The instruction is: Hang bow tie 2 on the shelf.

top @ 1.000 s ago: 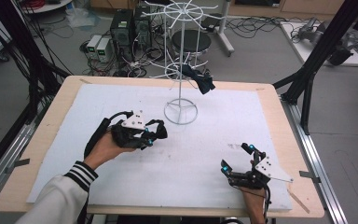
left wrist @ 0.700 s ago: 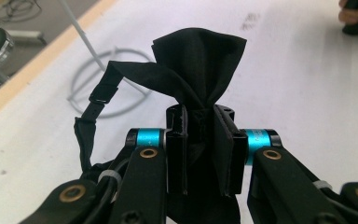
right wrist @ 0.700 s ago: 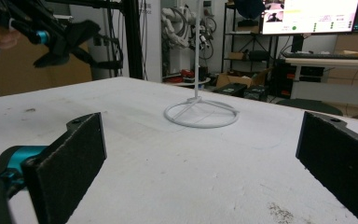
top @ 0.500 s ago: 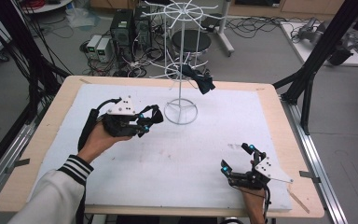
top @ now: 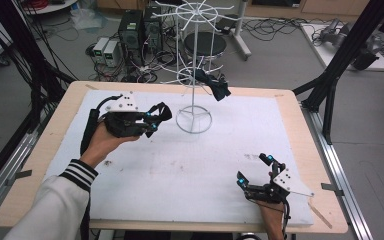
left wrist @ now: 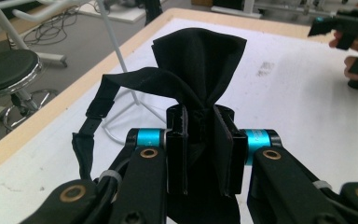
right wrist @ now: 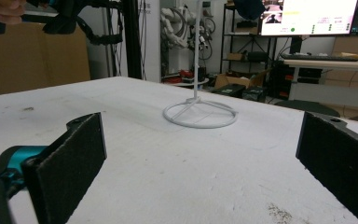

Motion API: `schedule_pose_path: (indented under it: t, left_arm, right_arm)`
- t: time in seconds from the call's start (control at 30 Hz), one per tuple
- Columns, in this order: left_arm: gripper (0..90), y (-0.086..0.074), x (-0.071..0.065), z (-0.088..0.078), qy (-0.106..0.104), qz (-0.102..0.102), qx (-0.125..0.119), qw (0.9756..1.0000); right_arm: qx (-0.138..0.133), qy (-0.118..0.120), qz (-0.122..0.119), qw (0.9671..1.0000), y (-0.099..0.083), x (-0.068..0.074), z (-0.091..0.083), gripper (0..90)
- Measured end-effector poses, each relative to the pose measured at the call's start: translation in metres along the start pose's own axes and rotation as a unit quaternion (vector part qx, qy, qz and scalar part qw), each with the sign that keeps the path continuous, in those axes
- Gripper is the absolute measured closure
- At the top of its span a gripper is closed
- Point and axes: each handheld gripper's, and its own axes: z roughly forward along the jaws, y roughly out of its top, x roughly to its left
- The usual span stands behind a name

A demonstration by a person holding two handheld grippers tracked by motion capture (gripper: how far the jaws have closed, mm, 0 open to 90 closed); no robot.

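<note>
- Your left claw (left wrist: 200, 154) grips a black bow tie (left wrist: 198, 70) at its knot, wings fanning beyond the jaws.
- Your right claw (top: 256, 170) gapes wide, empty.

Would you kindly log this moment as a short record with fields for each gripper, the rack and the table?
left gripper: shut on black bow tie, held above the table
right gripper: open, low at the table's near right
rack: white wire stand, another black bow tie hanging on it
table: white mat on wood
</note>
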Motion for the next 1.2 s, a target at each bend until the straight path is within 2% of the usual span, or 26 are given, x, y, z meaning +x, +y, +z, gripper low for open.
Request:
schedule_pose_path:
  t: [0.07, 0.2, 0.37, 0.53, 1.2]
  left_arm:
    - [76.2, 0.001, 0.002, 0.0, 0.004, -0.009, -0.01, 0.9999]
    - [76.2, 0.002, 0.007, -0.001, 0.013, -0.011, -0.011, 0.9998]
    - [76.3, 0.001, 0.014, -0.003, 0.02, -0.034, -0.033, 0.9987]
    - [76.3, 0.002, 0.021, -0.002, 0.026, -0.05, -0.039, 0.9976]
    - [76.3, 0.027, 0.038, 0.004, 0.045, -0.053, -0.051, 0.9963]
  right_arm:
    - [0.001, 0.0, 0.0, 1.0, 0.0, 0.0, 0.0, 0.7]
    - [0.0, 0.001, 0.001, 1.0, 0.0, 0.0, 0.0, 0.7]
    - [0.0, 0.001, 0.002, 1.0, 0.0, 0.0, 0.0, 0.7]
    - [0.0, 0.001, 0.001, 1.0, 0.0, 0.0, 0.0, 0.7]
    - [-0.002, 0.001, 0.003, 1.0, 0.0, 0.0, -0.001, 0.7]
